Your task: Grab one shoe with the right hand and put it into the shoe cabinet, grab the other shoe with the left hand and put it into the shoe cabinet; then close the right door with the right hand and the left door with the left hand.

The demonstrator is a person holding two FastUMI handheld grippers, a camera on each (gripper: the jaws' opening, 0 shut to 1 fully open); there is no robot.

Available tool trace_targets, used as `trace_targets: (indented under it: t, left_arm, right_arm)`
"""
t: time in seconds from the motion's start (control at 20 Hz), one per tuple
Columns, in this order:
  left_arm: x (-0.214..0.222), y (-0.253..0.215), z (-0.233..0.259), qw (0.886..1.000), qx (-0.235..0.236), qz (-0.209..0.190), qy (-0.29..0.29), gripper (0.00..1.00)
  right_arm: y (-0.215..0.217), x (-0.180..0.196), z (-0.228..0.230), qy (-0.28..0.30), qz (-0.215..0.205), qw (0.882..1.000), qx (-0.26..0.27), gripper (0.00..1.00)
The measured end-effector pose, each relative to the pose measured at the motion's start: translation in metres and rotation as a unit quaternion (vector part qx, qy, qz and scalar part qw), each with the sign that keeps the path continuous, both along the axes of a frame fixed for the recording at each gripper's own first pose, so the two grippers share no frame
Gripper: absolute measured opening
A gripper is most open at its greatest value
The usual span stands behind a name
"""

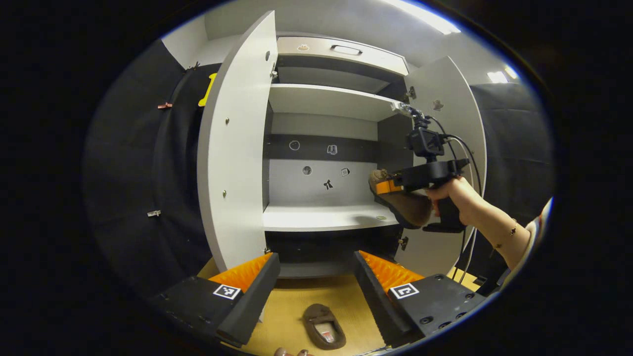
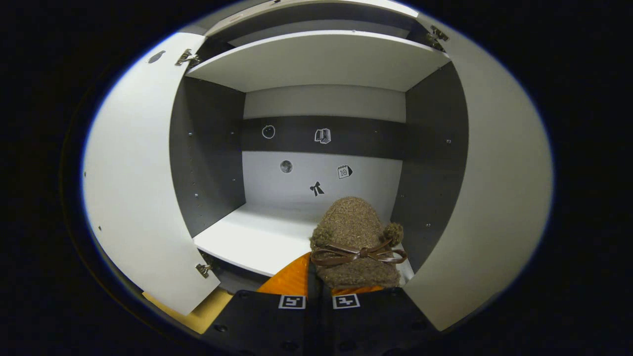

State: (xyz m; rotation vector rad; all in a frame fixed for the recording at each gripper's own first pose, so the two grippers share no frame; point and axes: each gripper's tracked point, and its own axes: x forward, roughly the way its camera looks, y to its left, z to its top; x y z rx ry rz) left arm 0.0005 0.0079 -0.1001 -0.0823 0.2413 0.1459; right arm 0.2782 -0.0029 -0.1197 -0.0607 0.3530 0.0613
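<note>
The left hand-held gripper (image 1: pixel 316 291) hangs wide apart and empty over a brown shoe (image 1: pixel 324 326) on the floor before the shoe cabinet (image 1: pixel 326 101) — farther in, the right hand-held gripper (image 2: pixel 341 284) clamps the other shoe (image 2: pixel 353 237) at the cabinet's lower shelf (image 2: pixel 257 240), both doors open.

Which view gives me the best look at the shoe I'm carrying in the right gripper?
The right gripper view: the shoe sits close and centred between the right gripper fingers, toe toward the shelf, bow plainly visible. The left gripper view shows it from the side, farther off, at the cabinet's right edge, partly covered by the gripper.
</note>
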Motion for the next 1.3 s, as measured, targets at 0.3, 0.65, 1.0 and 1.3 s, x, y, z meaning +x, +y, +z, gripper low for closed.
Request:
trace_targets:
  t: [0.3, 0.65, 1.0, 1.3]
  left_arm:
    - [0.025, -0.009, -0.01, 0.997, -0.007, 0.074, 0.01, 0.94]
    - [0.046, 0.001, -0.024, 0.992, -0.017, 0.124, 0.034, 0.94]
    - [0.042, 0.023, -0.035, 0.988, -0.016, 0.145, 0.058, 0.94]
    - [0.037, 0.029, -0.03, 0.99, -0.021, 0.135, 0.043, 0.94]
  right_arm:
    - [-0.01, 0.097, -0.052, 0.064, 0.0, 0.998, 0.011, 0.05]
    - [-0.012, 0.169, -0.098, 0.113, -0.016, 0.993, 0.019, 0.05]
    - [-0.003, 0.182, -0.119, 0.143, -0.024, 0.989, 0.04, 0.2]
    - [0.022, 0.135, -0.087, 0.116, 0.017, 0.993, 0.018, 0.97]
